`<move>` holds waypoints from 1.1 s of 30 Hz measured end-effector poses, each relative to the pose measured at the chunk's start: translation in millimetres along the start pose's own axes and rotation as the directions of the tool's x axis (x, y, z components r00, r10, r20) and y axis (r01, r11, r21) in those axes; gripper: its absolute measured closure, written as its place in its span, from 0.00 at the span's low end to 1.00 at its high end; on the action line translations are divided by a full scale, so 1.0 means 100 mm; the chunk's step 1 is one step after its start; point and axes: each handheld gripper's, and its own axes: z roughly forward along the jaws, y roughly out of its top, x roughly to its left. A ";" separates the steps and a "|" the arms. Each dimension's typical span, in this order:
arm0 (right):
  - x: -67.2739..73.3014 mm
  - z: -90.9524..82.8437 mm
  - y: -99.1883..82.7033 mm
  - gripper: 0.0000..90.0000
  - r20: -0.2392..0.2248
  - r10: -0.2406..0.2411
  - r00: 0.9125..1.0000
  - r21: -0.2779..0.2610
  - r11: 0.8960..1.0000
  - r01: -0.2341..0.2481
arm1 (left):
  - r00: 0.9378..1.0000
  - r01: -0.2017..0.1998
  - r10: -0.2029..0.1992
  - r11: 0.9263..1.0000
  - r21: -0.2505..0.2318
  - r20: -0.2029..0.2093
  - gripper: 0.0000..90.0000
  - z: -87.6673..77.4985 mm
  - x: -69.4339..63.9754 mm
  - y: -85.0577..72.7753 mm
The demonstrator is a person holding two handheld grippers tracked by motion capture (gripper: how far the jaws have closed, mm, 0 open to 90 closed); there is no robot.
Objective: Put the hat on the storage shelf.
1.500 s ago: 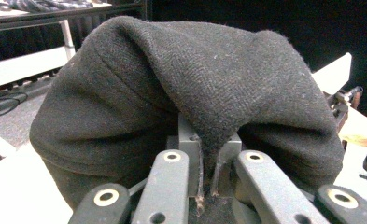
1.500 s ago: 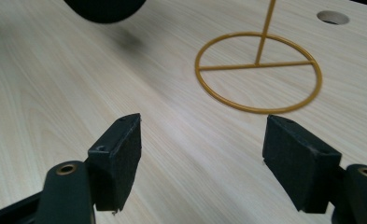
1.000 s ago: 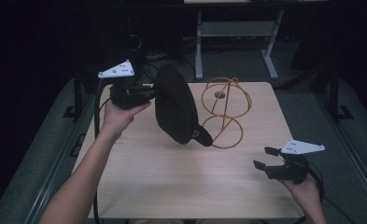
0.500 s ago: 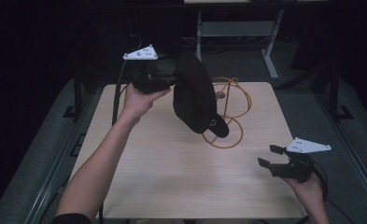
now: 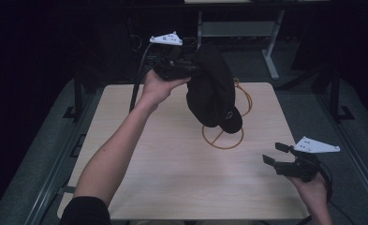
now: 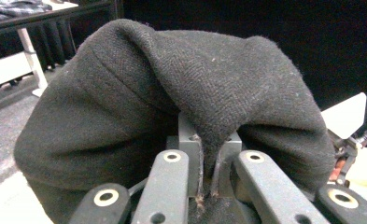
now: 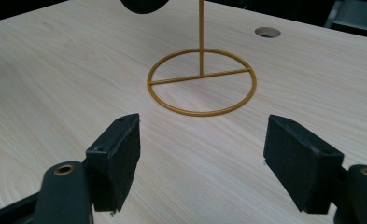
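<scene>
A: Start at the left hand-held gripper. What do its jaws have?

B: They are pinched fully together on a fold of the black cap. In the left gripper view the herringbone cloth of the cap bunches up over the jaws, with a thin pleat of it caught between the pads.

A: And where does the cap sit?

B: In the air, above the far middle of the worktop. It hangs down from the gripper with its brim at the bottom, in front of the gold wire stand, covering the upper part of the stand in the high view. Whether cloth touches wire, I cannot tell.

A: The stand itself?

B: Upright on the worktop, its ring base flat on the wood. In the right gripper view the ring has one bar across it and a thin post rising from that bar.

A: The right hand-held gripper?

B: Jaws spread wide, nothing between them. It sits low over the near right corner of the worktop, well apart from the stand, pointing toward it.
</scene>
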 end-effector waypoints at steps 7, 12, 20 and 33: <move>-0.05 -0.02 -0.01 0.30 -0.003 0.023 1.000 -0.015 1.000 -0.023 | 0.998 0.040 -0.040 0.999 0.007 0.039 0.94 0.25 0.06 0.09; -0.07 -0.03 -0.04 0.30 0.000 0.032 0.999 -0.013 0.999 -0.032 | 0.998 0.053 -0.055 0.998 0.035 0.043 0.94 0.42 0.07 0.12; -0.11 -0.03 -0.06 0.30 -0.005 0.043 0.999 -0.012 0.999 -0.043 | 0.997 0.068 -0.070 0.997 0.043 0.043 0.94 0.56 0.04 0.13; -0.14 0.01 -0.09 0.30 -0.005 0.052 0.999 0.006 0.999 -0.052 | 0.999 0.030 -0.032 0.994 0.105 0.019 0.94 0.79 -0.04 0.21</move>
